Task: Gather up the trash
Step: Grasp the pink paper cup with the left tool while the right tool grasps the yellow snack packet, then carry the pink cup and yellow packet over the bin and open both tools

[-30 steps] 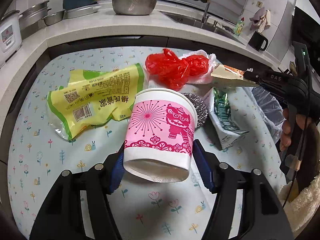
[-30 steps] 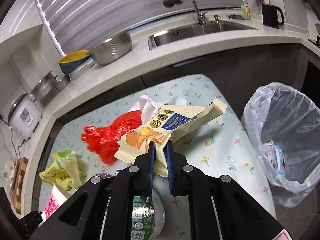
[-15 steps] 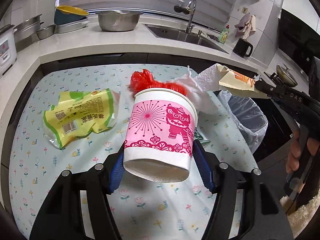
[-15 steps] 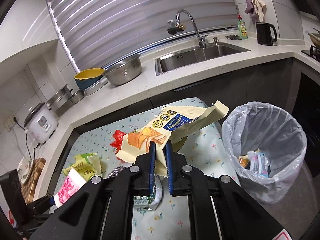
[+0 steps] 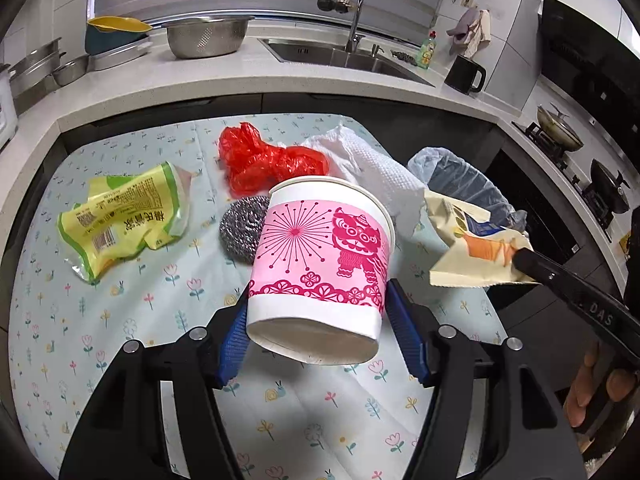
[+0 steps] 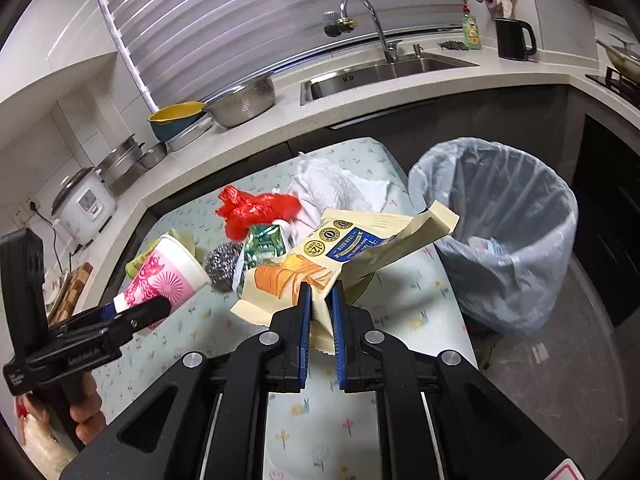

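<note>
My left gripper is shut on a pink and white paper cup and holds it above the flowered table; the cup also shows in the right wrist view. My right gripper is shut on a cream snack wrapper, held above the table's right side, left of the lined trash bin. The wrapper and bin also show in the left wrist view. A yellow-green bag, red plastic bag, steel scourer, white paper towel and green packet lie on the table.
The table has a flowered cloth. A counter behind holds a steel colander, a yellow-blue bowl, a sink with tap, and a black kettle. A rice cooker stands at the left. The bin holds some trash.
Both grippers have risen and pulled back from the table with their loads. The wrapper now sits lower and nearer the bin's rim. The scourer and green packet are uncovered.
</note>
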`<action>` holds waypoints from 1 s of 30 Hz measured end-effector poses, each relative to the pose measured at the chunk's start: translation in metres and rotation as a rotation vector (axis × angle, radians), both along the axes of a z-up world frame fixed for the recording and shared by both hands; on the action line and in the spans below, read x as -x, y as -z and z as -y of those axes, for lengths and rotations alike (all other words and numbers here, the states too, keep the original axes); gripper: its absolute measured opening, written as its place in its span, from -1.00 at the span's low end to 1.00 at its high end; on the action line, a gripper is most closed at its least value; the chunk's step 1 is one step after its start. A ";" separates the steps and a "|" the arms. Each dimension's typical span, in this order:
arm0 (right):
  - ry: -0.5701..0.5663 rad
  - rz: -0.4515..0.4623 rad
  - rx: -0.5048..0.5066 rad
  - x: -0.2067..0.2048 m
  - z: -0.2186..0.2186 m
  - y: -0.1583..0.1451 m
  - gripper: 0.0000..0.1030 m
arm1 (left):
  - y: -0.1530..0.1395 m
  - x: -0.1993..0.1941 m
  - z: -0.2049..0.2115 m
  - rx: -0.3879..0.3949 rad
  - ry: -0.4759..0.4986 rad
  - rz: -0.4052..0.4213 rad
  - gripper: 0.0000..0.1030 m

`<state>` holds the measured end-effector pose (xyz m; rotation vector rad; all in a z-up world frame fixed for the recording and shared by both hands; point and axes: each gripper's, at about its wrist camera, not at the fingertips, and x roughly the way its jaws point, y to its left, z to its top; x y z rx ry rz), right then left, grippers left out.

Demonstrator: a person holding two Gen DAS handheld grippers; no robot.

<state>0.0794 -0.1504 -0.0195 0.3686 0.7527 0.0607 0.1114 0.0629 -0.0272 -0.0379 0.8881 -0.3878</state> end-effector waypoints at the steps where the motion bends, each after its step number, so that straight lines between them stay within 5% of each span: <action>1: 0.004 -0.001 -0.002 0.003 0.002 -0.001 -0.81 | 0.001 0.002 0.001 0.000 0.002 -0.003 0.17; 16: -0.015 -0.163 -0.018 0.054 0.002 0.052 -0.81 | 0.005 -0.001 0.063 -0.009 0.116 -0.021 0.17; 30: 0.059 -0.174 -0.032 0.075 0.042 0.058 -0.81 | 0.083 -0.037 0.160 -0.140 0.229 -0.172 0.16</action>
